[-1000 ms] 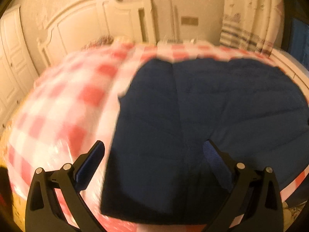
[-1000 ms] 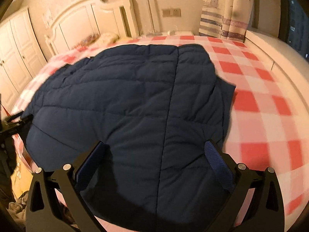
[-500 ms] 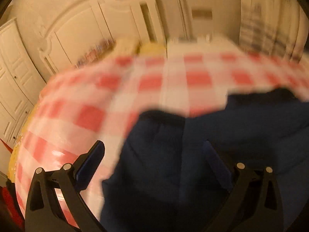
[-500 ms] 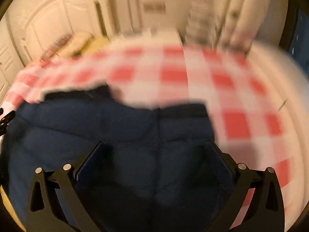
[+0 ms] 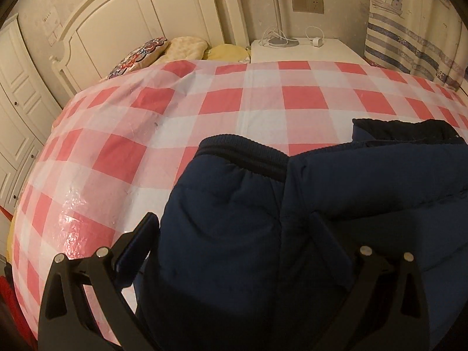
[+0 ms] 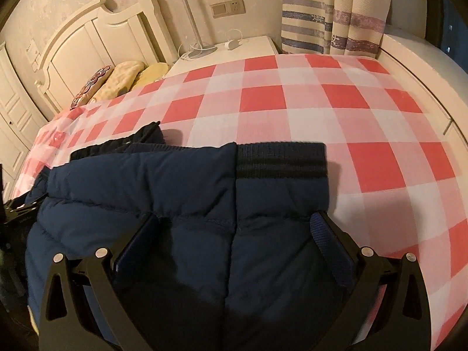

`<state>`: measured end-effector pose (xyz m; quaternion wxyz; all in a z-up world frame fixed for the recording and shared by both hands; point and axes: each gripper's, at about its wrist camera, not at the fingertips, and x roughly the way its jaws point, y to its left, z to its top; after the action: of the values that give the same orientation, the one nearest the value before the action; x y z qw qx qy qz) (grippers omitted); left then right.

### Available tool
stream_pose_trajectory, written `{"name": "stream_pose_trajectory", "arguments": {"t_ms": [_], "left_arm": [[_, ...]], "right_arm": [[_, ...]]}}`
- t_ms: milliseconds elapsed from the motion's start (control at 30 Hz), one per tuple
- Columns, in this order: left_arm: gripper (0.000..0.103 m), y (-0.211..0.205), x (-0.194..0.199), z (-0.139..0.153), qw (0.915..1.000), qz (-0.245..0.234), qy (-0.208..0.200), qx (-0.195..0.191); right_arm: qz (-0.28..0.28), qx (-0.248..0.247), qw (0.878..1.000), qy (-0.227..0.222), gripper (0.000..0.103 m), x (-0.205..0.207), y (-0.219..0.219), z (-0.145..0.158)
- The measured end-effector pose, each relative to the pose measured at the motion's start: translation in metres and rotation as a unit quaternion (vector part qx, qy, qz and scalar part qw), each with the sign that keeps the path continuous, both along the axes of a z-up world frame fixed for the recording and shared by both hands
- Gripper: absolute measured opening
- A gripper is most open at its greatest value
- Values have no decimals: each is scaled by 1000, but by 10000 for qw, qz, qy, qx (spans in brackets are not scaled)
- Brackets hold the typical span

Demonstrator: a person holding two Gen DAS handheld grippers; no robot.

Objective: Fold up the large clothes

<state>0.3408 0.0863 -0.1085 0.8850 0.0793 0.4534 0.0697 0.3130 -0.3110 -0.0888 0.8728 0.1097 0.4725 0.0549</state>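
Observation:
A dark navy quilted jacket (image 5: 292,219) lies on a red-and-white checked bed cover (image 5: 175,117). Its ribbed hem band (image 5: 242,155) faces the headboard. My left gripper (image 5: 237,228) is open, low over the jacket's left part, its left finger beside the jacket's edge. In the right wrist view the same jacket (image 6: 190,204) fills the foreground, with its ribbed band (image 6: 280,161) at the far edge. My right gripper (image 6: 234,228) is open, both fingers over the jacket's right part. Neither holds cloth.
A white headboard (image 5: 146,14) and pillows (image 5: 163,49) stand at the bed's far end. A white nightstand (image 5: 304,49) with a lamp base and cables stands beside it. Striped curtains (image 6: 330,14) hang on the right. White wardrobe doors (image 5: 14,102) are on the left.
Both grippers have moved forward and lower over the jacket. The jacket now covers only the near part of the bed, its ribbed hem lying toward the headboard. The jaws stayed open.

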Motion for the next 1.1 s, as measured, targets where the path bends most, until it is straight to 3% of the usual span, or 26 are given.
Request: {"name": "stream_pose_trajectory", "arguments": {"t_ms": [67,200,367,500,600,767,900,1100], "left_arm": [[101,0,1,0,10000,1,1,-1],[101,0,2,-1,10000,9,7,-4],[101,-2,2,-1,9999,23,-31,106],[101,-5,1,-1,9997,49,-51,229],[101,-5,0,-1,9996,56,-47,258],[101,-6,1,-1,9996,60,-55,265],[101,-7,-1,-1,9994,61,-80,324],[101,-5,0,-1,9991,203,-93,356]], "right_arm": [[-87,152,9993,-334,98,-24,-5,18],[-130,855,9901,-1106,98,-116,-28,50],[-574,1914,9696,-1415,98,-228,-78,39],[-689,2529,9574,-1214,95,-272,-87,14],[-476,2809,9544,-894,94,-274,-73,-6],[-287,2698,9601,-676,94,-241,-43,-17],[-521,2236,9715,-585,97,-215,-19,-4],[-1172,2342,9622,-743,98,-163,-10,-9]]}}
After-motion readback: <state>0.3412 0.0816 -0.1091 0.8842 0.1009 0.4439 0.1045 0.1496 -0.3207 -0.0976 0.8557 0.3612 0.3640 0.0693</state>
